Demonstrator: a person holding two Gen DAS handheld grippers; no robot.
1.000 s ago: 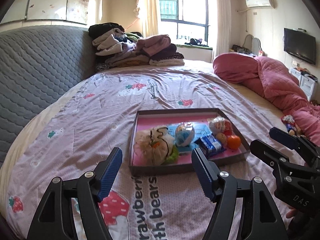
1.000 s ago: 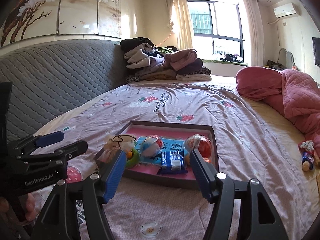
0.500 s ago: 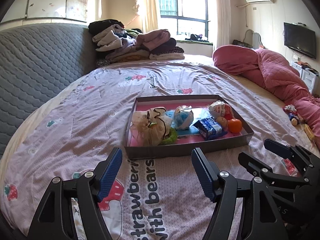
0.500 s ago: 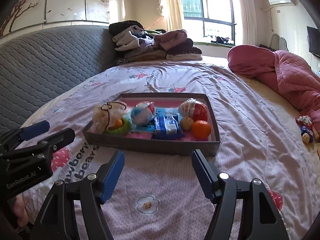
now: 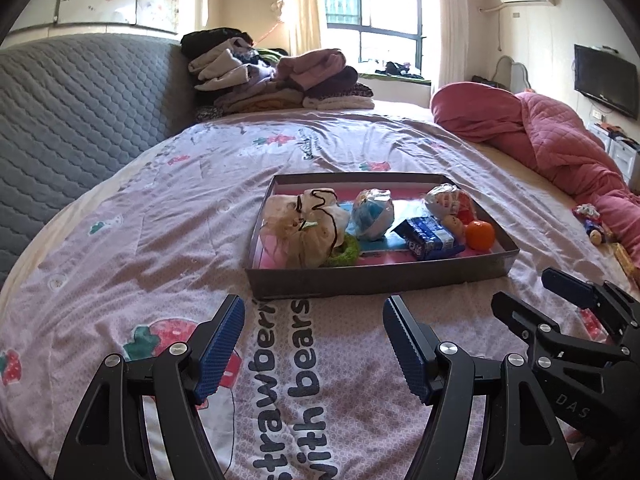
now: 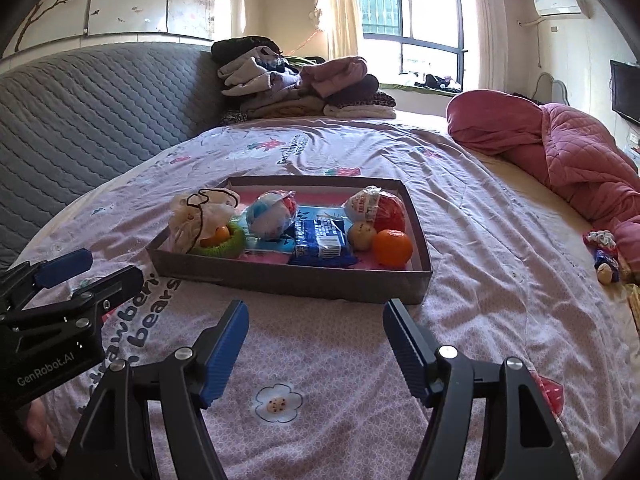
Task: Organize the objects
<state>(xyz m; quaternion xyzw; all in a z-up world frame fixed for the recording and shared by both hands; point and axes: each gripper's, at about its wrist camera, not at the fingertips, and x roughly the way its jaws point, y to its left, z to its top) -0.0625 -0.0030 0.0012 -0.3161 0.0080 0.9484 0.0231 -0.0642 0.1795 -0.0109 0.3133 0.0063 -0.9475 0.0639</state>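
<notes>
"strawberry with bears" printed on the bedsheet (image 5: pixel 280 380) at 6 o'clock, "DAS" on the right gripper (image 5: pixel 536 296) at 4 o'clock, "GenRobot.AI" on the left gripper (image 6: pixel 86 268) at 8 o'clock

Both cameras are sitting low over the bed (image 5: pixel 168 240), each looking forward between its own open tongs toward the window (image 6: pixel 404 12). The left view is facing the tray (image 5: pixel 376 276) from its near left side, with the right tongs (image 5: pixel 528 300) showing at its lower right edge. The right view is facing the same tray (image 6: pixel 288 276) from its near right, a little closer, with the left tongs (image 6: pixel 88 272) showing at its lower left. Both are sharing the tray, the clothes pile (image 5: pixel 276 80) and the pink quilt (image 6: pixel 560 148).
</notes>
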